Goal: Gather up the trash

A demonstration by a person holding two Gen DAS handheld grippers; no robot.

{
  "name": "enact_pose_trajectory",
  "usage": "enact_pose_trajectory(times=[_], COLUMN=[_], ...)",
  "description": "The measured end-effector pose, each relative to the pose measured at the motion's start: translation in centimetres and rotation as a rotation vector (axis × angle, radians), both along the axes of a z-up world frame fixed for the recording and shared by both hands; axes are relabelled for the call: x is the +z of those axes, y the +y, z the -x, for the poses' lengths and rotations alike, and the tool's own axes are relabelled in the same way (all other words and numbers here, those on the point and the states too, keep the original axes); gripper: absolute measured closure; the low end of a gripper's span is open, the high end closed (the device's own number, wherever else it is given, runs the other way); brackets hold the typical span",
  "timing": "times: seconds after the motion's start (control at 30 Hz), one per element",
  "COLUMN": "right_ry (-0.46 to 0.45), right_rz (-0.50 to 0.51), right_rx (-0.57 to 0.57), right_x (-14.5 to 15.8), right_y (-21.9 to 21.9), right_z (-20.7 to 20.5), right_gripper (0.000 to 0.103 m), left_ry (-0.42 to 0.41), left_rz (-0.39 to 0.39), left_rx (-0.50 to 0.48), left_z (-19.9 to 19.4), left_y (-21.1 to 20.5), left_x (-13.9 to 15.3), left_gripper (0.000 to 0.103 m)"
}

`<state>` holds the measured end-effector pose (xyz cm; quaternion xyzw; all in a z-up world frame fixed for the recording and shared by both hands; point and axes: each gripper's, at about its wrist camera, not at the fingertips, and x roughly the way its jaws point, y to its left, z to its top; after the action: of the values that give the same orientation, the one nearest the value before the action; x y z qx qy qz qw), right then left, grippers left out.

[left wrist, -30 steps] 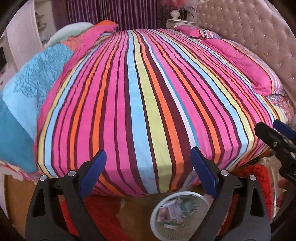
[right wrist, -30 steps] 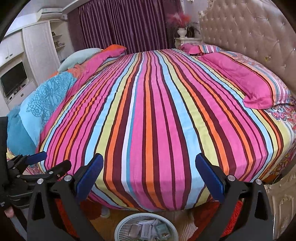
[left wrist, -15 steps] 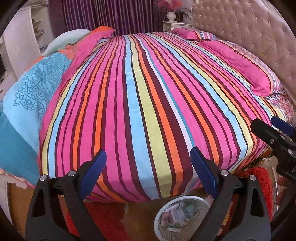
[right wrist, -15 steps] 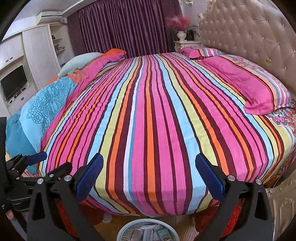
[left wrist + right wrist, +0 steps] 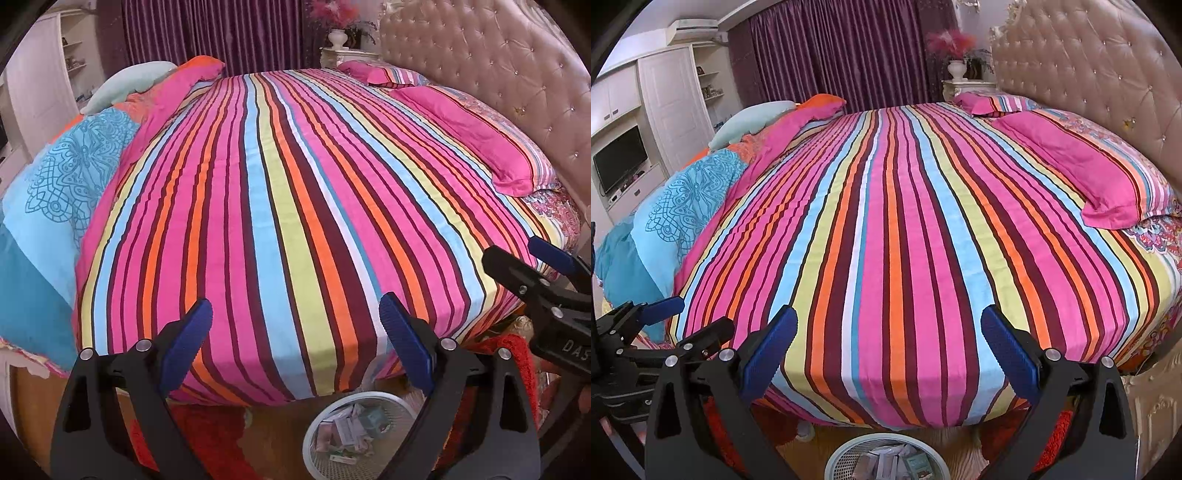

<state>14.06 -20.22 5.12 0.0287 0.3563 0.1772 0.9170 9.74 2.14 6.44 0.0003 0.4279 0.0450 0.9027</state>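
A white mesh waste basket [image 5: 317, 424] stands on the floor at the foot of the bed, with several paper scraps and wrappers [image 5: 351, 430] inside. It also shows in the right wrist view [image 5: 842, 458], at the bottom edge. My left gripper [image 5: 295, 332] is open and empty, above the bed's near edge. My right gripper [image 5: 888, 339] is open and empty, likewise above the bed's edge. The right gripper shows at the right of the left wrist view [image 5: 532, 266]; the left gripper shows at the left of the right wrist view [image 5: 683, 317]. No trash shows on the striped bed cover [image 5: 280, 192].
A round bed with a tufted headboard [image 5: 1089, 74], pink pillows [image 5: 1082, 173] at right and a blue quilt [image 5: 683, 206] at left. Red rug [image 5: 214, 432] on the wooden floor. Wardrobe and TV [image 5: 620, 162] at far left, purple curtains behind.
Both grippers have risen and tilted up: the bed sits lower in both views and the basket has slid toward the bottom edge. Both stay open.
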Motion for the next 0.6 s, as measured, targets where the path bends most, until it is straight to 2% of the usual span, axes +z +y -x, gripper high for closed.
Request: enact_pose_trajectory(times=[0.6], right_ry=[0.027], right_rz=[-0.003], right_rx=[0.003], right_x=[-0.38], right_y=[-0.10], right_z=[-0.27], right_gripper=[0.008], left_ry=[0.001], left_rz=[0.020], left_rx=[0.010], left_z=[0.26], left_y=[0.07], left_x=[0.21], left_gripper=[0.014])
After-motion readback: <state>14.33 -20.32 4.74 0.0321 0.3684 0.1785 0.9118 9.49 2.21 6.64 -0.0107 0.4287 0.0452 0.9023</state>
